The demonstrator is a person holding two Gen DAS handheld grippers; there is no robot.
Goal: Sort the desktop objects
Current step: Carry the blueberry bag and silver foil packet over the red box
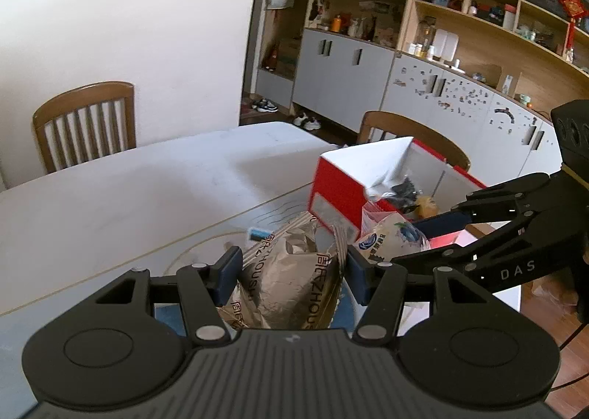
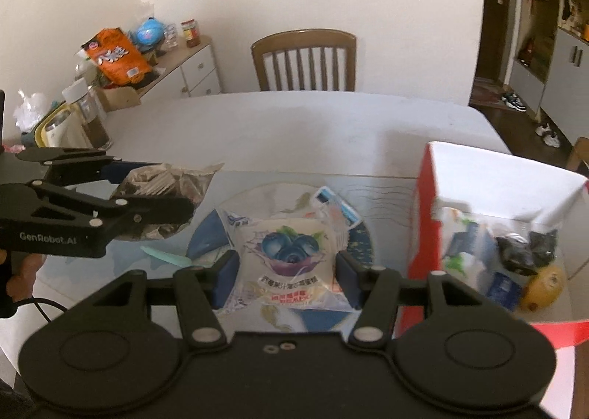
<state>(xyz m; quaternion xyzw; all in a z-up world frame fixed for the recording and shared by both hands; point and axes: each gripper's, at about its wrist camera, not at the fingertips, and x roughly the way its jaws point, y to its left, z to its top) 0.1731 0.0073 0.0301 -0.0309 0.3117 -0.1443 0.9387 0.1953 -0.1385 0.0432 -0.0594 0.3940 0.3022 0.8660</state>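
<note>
My left gripper [image 1: 292, 264] is shut on a crinkled brown-and-silver foil snack bag [image 1: 291, 283], lifted above the table. The right wrist view shows that same bag [image 2: 162, 180] between the left gripper's [image 2: 169, 187] black fingers at the left. A white blueberry-print packet [image 2: 291, 253] is held off the table in my right gripper [image 2: 287, 268], its blue pads pressed on both sides. The same packet [image 1: 390, 238] shows at the right of the left wrist view. To the right stands an open red-and-white box [image 2: 423, 220] [image 1: 338, 183] holding several items, among them a yellow fruit [image 2: 545, 286].
A small blue-and-white packet [image 2: 331, 202] and a mint-green strip [image 2: 165, 257] lie on the glass-topped table [image 2: 294, 132]. Wooden chairs [image 2: 305, 62] [image 1: 84, 124] stand at the far side. A sideboard [image 2: 184, 69] with a jar and an orange bag is at far left.
</note>
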